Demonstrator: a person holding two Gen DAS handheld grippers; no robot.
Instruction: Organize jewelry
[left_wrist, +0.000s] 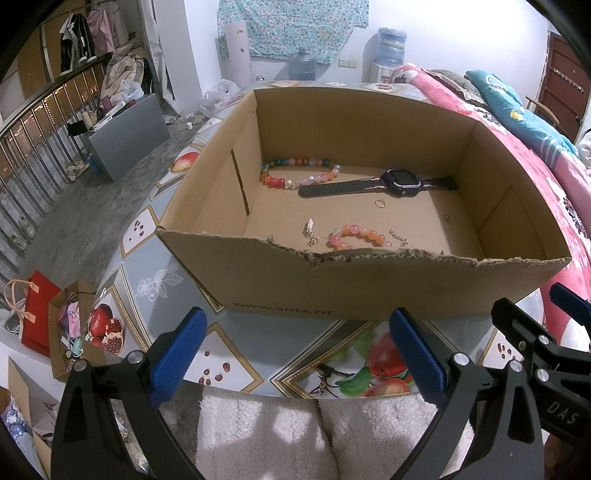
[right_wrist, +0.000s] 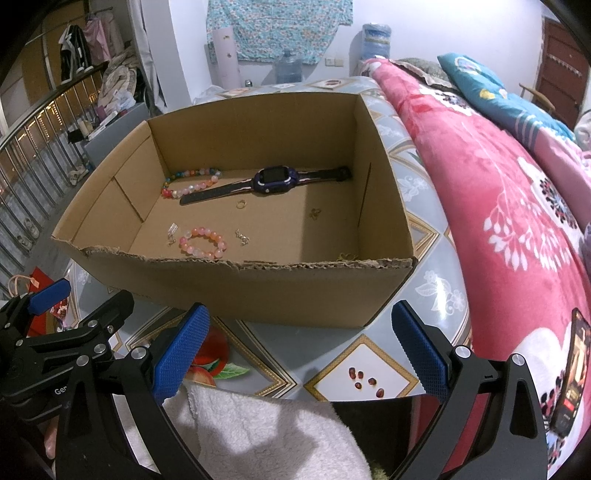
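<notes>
An open cardboard box (left_wrist: 369, 288) (right_wrist: 258, 291) stands on the patterned table. Inside lie a long multicoloured bead bracelet (left_wrist: 299, 171) (right_wrist: 190, 182), a dark purple watch (left_wrist: 399, 182) (right_wrist: 273, 181), a small gold ring (left_wrist: 380, 202) (right_wrist: 241, 203), a pink-orange bead bracelet (left_wrist: 360, 236) (right_wrist: 203, 242) and small metal earrings (left_wrist: 310, 230) (right_wrist: 242, 236). My left gripper (left_wrist: 299, 354) is open and empty in front of the box. My right gripper (right_wrist: 299, 350) is open and empty, also in front of the box, to the right of the left one.
A red floral blanket (right_wrist: 498, 192) lies right of the table, with a phone (right_wrist: 570, 373) on it. A white fleece cloth (left_wrist: 295, 435) lies at the near table edge. Bags (left_wrist: 37, 314) and a railing (left_wrist: 29, 147) are at the left on the floor.
</notes>
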